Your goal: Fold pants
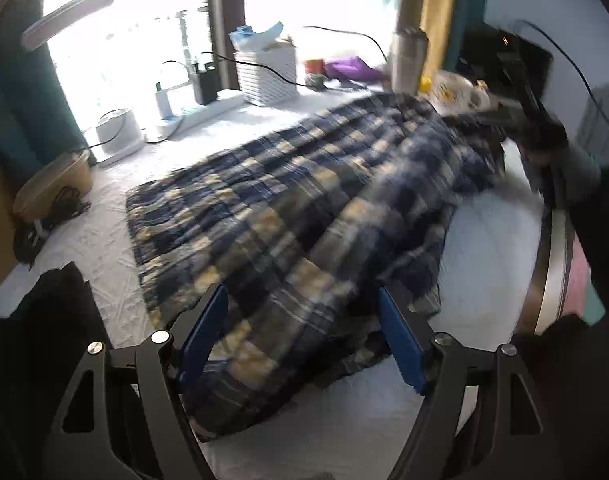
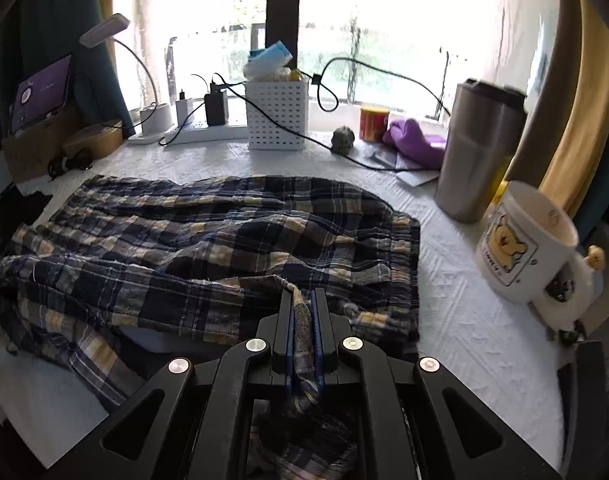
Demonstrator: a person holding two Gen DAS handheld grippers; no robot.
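Right gripper (image 2: 303,308) clamped on blue-and-cream plaid cotton pants (image 2: 208,240); left gripper (image 1: 304,336) apart, empty; risks fold dragging askew.

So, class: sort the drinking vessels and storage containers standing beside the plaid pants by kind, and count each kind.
Steel tumbler: 1
White bear mug: 1
White perforated basket: 1
Red-and-yellow can: 1
Total: 4

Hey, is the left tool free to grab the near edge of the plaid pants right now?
Probably yes. The left tool stands open and empty, straddling the plaid pants with nothing between it and the fabric. The right tool pinches another part of the cloth, clear of it.
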